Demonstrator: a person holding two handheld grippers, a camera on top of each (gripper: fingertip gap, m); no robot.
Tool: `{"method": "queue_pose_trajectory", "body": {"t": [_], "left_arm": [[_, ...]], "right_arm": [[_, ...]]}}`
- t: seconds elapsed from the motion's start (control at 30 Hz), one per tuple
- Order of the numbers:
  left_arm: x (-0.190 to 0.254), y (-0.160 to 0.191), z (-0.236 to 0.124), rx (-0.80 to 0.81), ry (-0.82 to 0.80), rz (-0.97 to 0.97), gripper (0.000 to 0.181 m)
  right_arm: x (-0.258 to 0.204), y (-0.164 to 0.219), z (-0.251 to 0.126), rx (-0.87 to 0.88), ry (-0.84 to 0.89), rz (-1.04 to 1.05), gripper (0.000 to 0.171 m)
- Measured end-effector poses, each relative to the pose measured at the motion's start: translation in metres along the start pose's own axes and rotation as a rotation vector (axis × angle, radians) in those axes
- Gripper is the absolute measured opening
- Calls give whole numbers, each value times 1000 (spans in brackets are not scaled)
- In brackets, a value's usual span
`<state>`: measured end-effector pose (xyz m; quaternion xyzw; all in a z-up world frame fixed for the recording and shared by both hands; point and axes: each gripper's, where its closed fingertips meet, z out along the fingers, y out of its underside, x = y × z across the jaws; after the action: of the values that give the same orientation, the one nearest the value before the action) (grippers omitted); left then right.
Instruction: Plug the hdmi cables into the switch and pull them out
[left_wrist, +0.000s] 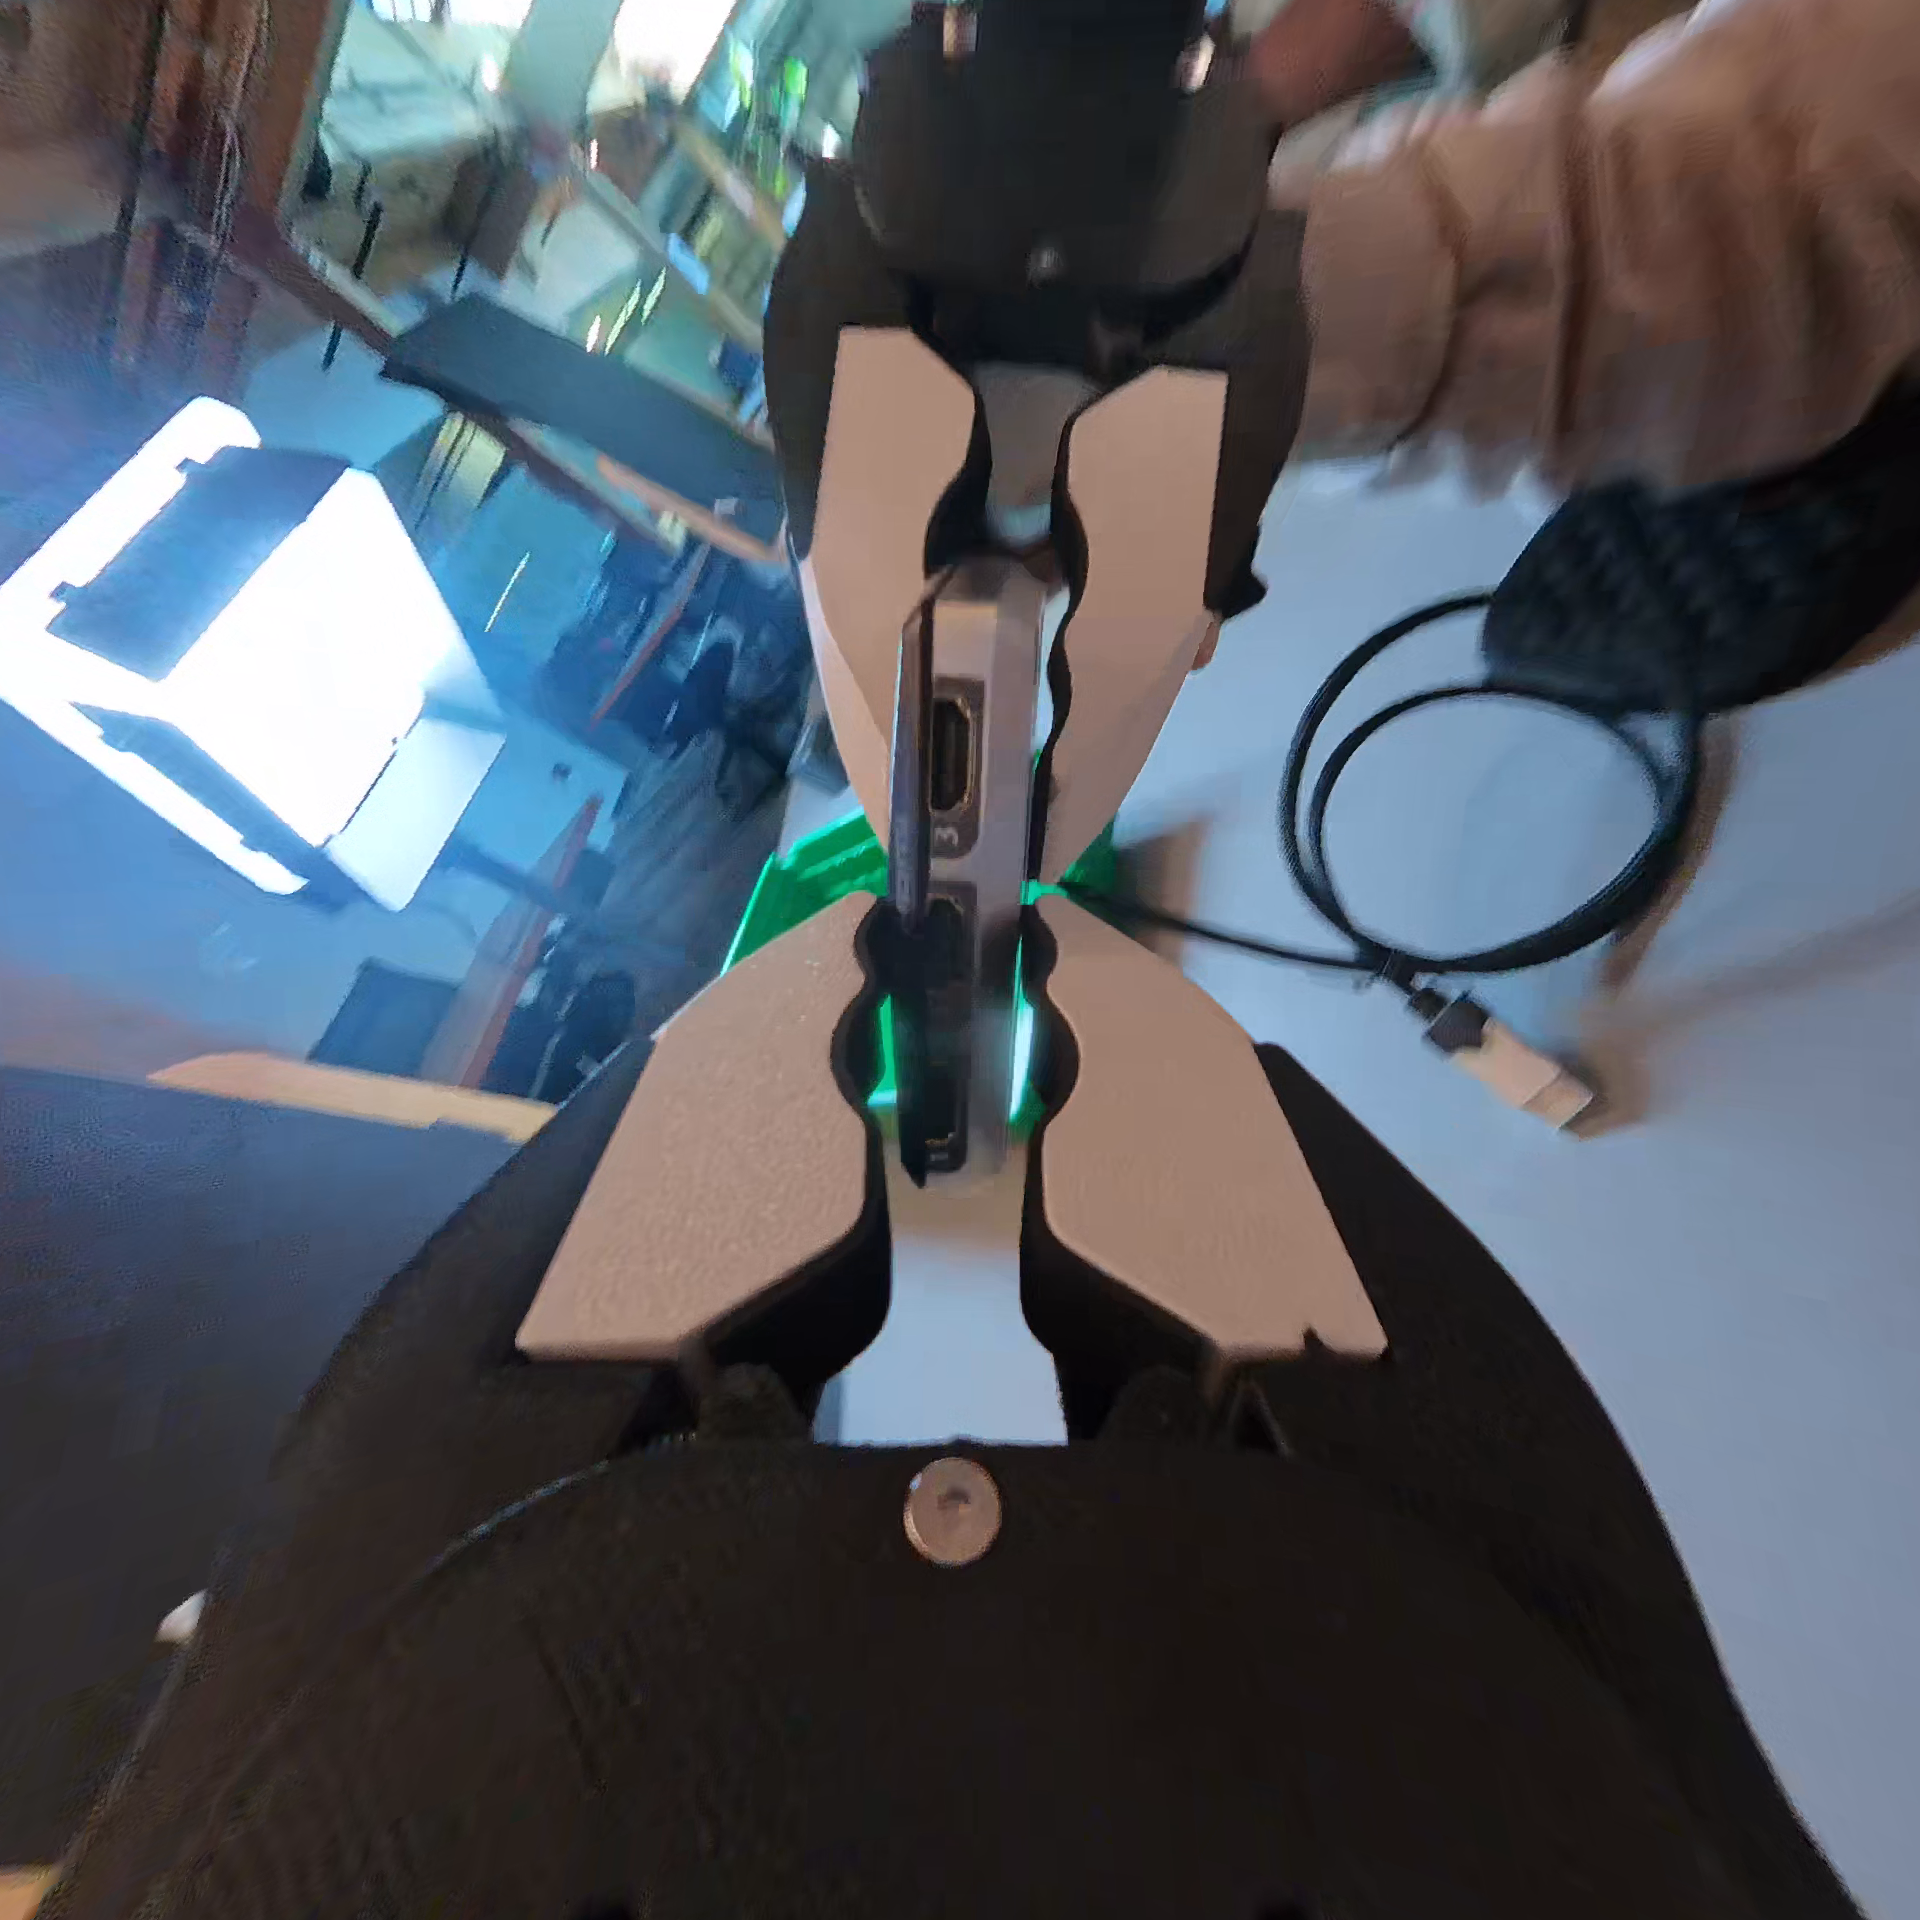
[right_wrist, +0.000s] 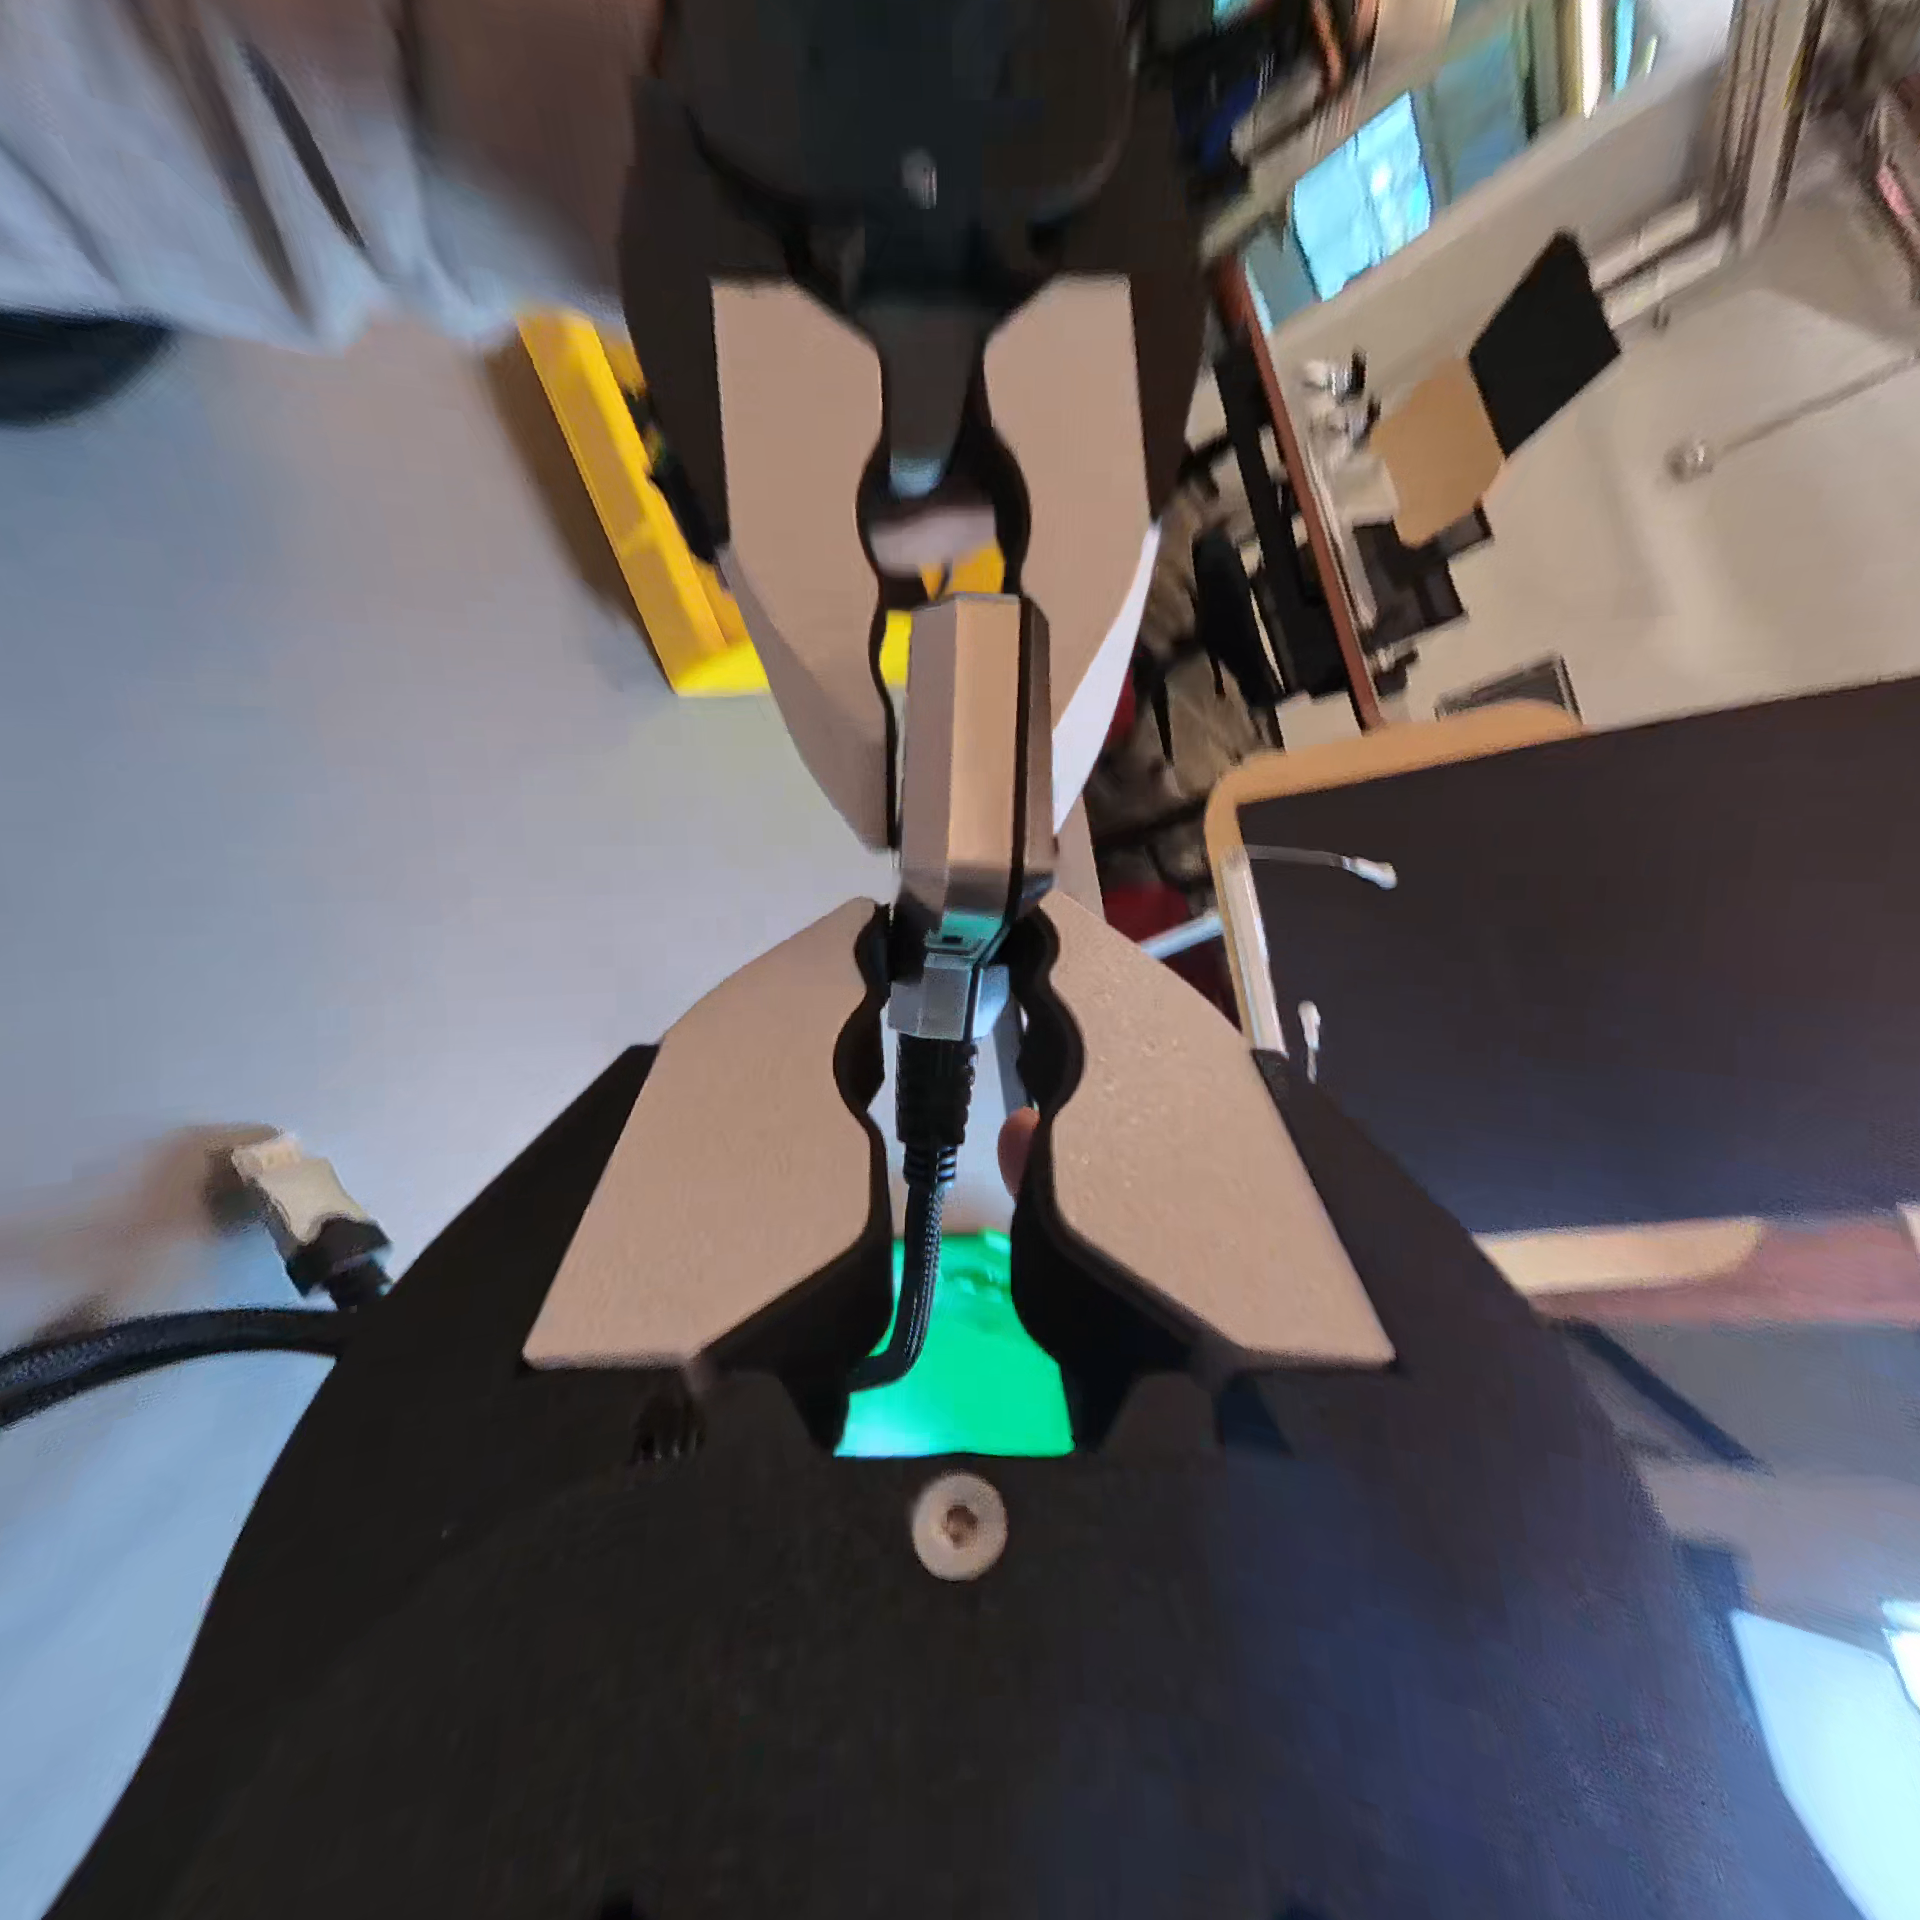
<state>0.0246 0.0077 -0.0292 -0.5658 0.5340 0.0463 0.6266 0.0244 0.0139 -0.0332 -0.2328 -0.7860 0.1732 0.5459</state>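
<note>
Your left gripper (left_wrist: 951, 1023) clamps the switch (left_wrist: 961, 790) above the desk (left_wrist: 1558, 1299), your right gripper (right_wrist: 951, 997) grips a plugged-in HDMI cable (right_wrist: 920, 1226); a second cable (left_wrist: 1475, 810) waits unplugged.

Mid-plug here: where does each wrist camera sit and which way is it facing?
Left wrist view: on the left gripper, looking along its fingers at the switch it clamps; right gripper opposite, person's arm behind.
Right wrist view: on the right gripper, facing the opposite way, clamping the HDMI plug at the switch's end.
Shared: switch, green pad, both grippers.
</note>
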Motion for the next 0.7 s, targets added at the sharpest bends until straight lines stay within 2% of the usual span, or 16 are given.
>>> {"method": "queue_pose_trajectory", "body": {"t": [0.07, 0.17, 0.3, 0.37, 0.53, 0.7], "left_arm": [[-2, 3, -1, -72, -31, 54, 24], [4, -3, 4, -112, -24, 100, 29], [17, 7, 15, -189, 14, 170, 22], [15, 4, 14, -174, 6, 178, 22], [10, -25, -1, -33, -28, 200, 21], [16, -39, -3, 15, -21, 230, 21]], "right_arm": [[0, 13, 3, -116, 21, -32, 22], [-9, 21, 8, -201, -9, -36, 22], [-17, 24, 11, -245, -36, -54, 22], [-14, 19, 8, -197, -35, -41, 22], [-5, -7, -13, 53, -60, 29, 24], [-6, -5, -20, 48, -61, -10, 36]]}}
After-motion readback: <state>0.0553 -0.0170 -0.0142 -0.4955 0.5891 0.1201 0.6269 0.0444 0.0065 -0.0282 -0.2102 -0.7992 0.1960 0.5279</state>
